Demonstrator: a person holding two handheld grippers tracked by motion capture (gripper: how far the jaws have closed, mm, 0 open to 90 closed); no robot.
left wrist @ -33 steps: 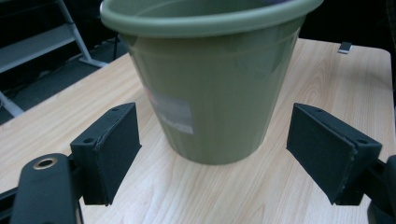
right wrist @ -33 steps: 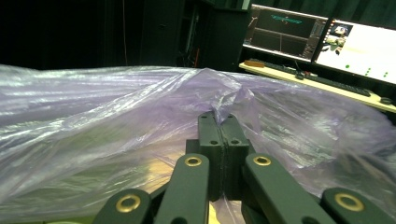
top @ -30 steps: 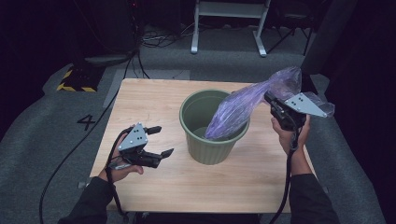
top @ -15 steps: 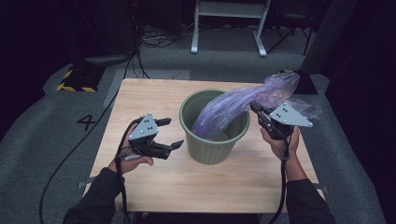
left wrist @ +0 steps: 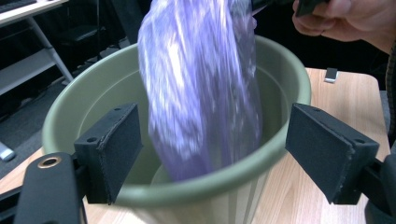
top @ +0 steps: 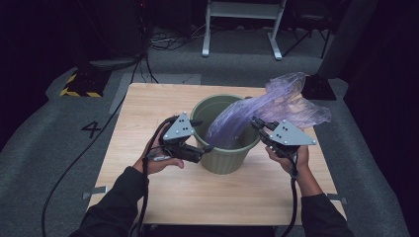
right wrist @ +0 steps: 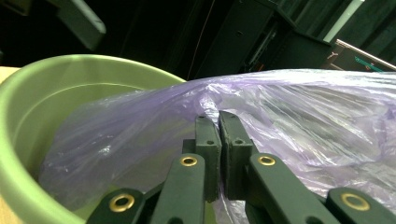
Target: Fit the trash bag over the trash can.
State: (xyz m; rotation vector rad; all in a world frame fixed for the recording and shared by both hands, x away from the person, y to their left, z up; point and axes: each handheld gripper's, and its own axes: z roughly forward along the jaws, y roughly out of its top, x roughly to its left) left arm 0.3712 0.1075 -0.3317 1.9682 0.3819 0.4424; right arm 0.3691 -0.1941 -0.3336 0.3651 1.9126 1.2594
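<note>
A green plastic bin (top: 225, 158) stands in the middle of the wooden table (top: 148, 103). A crinkled purple plastic bag (top: 279, 101) hangs from the right into the bin, its lower end inside. My right gripper (top: 255, 121) is shut on the bag at the bin's right rim; in the right gripper view the jaws (right wrist: 218, 119) pinch the film. My left gripper (top: 203, 134) is open at the bin's left rim. In the left gripper view its pads (left wrist: 116, 140) stand wide apart in front of the bin (left wrist: 280, 65), with the bag (left wrist: 201, 84) beyond them.
The table has bare wood in front of and behind the bin. A small dark object (left wrist: 330, 74) lies near a far table edge. On the floor are a "4" mark (top: 91, 129), cables, a yellow-black striped block (top: 79, 84) and a white stand (top: 239, 24).
Both hands have closed in on the bin. The left gripper moved right and up to the bin's left rim. The right gripper moved left with the bag, bringing it over the bin.
</note>
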